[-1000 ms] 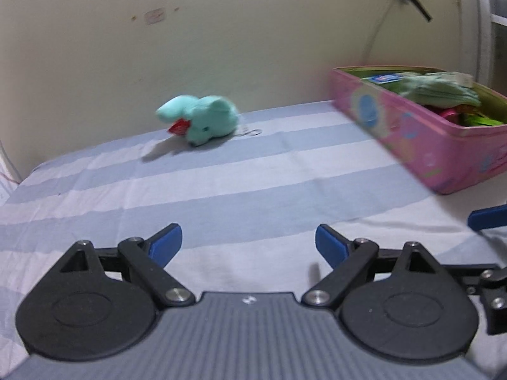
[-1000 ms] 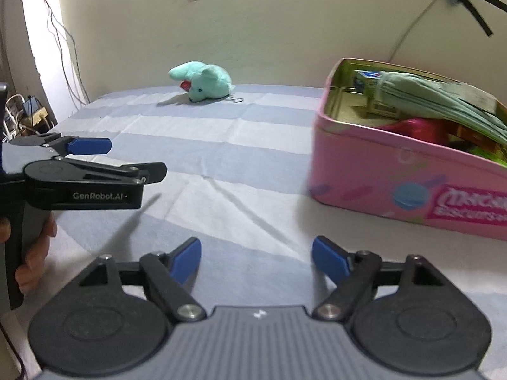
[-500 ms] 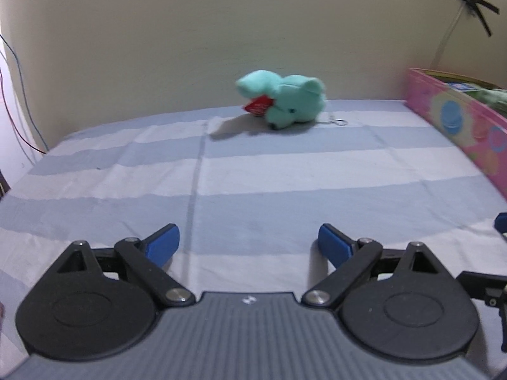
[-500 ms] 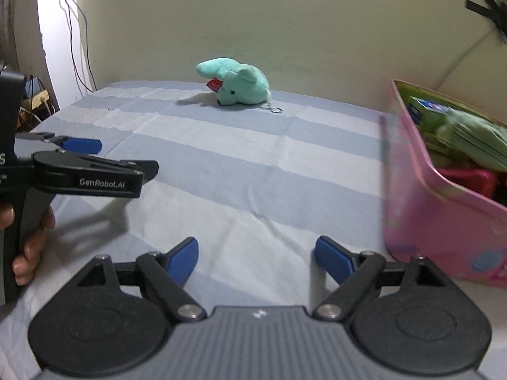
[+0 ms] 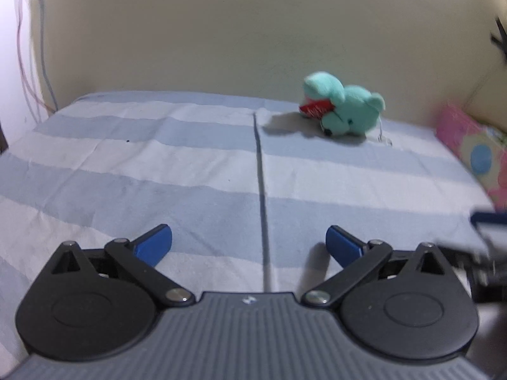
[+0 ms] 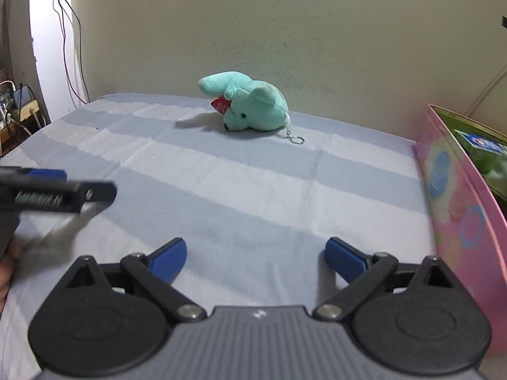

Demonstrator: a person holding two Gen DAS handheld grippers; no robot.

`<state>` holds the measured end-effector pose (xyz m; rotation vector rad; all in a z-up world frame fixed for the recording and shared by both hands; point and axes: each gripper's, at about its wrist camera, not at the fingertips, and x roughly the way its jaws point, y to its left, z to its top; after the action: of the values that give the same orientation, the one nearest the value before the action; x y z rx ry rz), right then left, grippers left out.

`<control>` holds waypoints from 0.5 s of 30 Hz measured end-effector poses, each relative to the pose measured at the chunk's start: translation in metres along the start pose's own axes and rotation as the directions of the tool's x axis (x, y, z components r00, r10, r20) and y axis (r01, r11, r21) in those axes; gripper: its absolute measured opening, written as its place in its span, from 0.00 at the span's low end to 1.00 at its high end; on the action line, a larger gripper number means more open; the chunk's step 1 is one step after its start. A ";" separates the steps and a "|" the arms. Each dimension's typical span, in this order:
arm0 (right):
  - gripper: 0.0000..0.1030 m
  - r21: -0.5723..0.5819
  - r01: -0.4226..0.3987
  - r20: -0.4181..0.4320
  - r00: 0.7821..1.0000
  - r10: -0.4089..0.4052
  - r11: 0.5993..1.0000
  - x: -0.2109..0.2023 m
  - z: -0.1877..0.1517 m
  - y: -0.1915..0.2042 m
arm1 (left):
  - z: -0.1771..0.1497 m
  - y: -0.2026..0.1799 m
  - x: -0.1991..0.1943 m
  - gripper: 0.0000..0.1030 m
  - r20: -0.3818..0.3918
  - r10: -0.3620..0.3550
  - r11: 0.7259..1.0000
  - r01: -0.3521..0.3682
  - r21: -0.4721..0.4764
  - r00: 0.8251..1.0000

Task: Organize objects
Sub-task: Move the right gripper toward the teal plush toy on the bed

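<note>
The left tool [image 5: 248,242] and the right tool [image 6: 255,255] are both seen low over the striped bed [image 6: 221,190], jaws opening on each, nothing between them, nothing grasped. The mint-green plush toy [image 6: 250,107] is found lying on its side near the far edge of the bed, close against the wall, its red tag [image 6: 221,105] and keyring [image 6: 296,139] showing. The pink tin [image 6: 456,196] is set along the right edge of the bed, already loaded with packets, well apart from the toy. The step in hand is judged to be the approach: the toy looks like the last loose piece to be collected. For the next move, one tool must be carried forward to the far edge, the open jaws placed around the soft body, then clenched firmly enough that the plush is not slipped. A lift over the tin's wall would be called for afterwards.
</note>
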<state>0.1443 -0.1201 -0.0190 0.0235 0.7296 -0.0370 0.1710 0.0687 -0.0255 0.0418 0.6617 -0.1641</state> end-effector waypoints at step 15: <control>0.97 -0.060 0.061 0.086 0.995 -0.056 0.996 0.094 0.084 0.002 | 0.000 -0.004 0.002 1.00 -0.005 -0.021 0.999 0.021 0.038 1.000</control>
<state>0.2700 -0.1233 -0.0187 -0.0590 0.6471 -0.0704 0.1718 0.0650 -0.0264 0.0719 0.6642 -0.1973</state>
